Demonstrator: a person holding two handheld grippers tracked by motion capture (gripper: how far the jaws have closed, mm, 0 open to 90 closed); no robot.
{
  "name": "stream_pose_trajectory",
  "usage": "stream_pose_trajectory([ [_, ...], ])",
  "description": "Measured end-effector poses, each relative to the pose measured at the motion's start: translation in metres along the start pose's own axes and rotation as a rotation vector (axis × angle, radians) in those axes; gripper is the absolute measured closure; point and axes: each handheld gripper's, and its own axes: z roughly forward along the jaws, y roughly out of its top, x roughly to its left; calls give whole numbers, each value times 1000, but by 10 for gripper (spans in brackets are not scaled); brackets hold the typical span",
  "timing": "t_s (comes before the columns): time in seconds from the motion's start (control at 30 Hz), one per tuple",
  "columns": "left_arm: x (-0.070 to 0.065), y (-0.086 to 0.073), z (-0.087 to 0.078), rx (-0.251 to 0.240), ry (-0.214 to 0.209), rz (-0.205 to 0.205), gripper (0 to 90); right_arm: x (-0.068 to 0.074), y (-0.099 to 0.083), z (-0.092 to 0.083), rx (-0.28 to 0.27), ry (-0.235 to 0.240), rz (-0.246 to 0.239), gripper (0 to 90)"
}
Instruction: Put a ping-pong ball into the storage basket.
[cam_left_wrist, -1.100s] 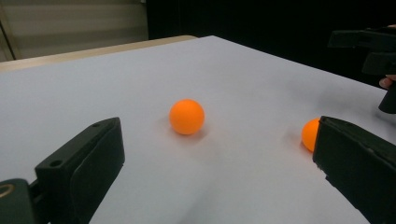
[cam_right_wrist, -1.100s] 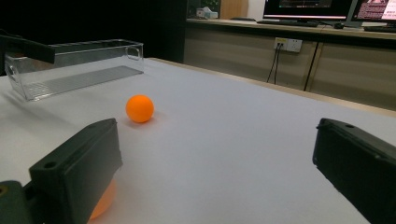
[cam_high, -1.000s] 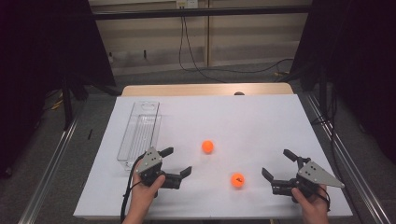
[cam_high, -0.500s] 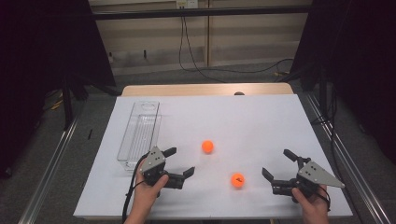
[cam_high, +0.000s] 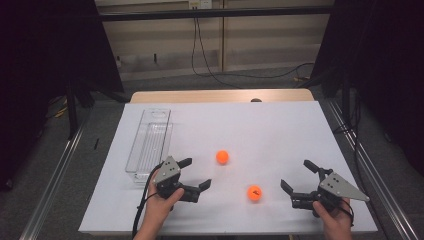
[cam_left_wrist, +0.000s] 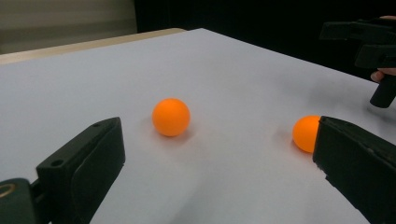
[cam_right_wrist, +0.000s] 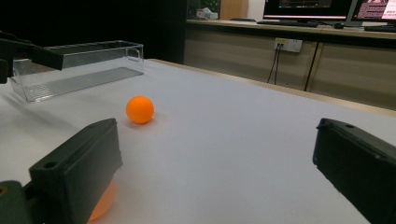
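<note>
High view first: nearest us, the left hand-held gripper (cam_high: 196, 175) and the right hand-held gripper (cam_high: 298, 176) both sit low over the white tabletop (cam_high: 280, 130), each with its jaws spread wide and nothing between them. We take the near orange ball (cam_high: 254, 193) as our landmark. The right hand-held gripper lies just to its right, jaws pointing leftward toward it; the left hand-held gripper lies to its left and a little farther off. In the right gripper view that ball peeks out from behind the left-side jaw, at the bottom, so it sits off the jaw line, not between the jaws.

Beyond the landmark and to its left rests the far orange ball (cam_high: 222, 157). In the left gripper view it lies almost centred between the wide jaws, just ahead, while the landmark ball sits against the right-side jaw's edge. We judge the left hand to be better lined up on the far ball and the right hand nearer the landmark.

Farther left of the landmark, the clear plastic tray (cam_high: 149, 142) lies empty, its long axis running away from us.
</note>
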Motion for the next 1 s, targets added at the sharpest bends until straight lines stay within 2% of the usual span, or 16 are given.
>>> stream_pose_trajectory([
  [0.27, -1, 2, 3, 8, -6, 12, 24, 0, 0, 0, -1, -2, 0, 5],
  [1.0, -5, 2, 14, 36, -39, 5, 24, 0, 0, 0, 0, 1, -1, 5],
])
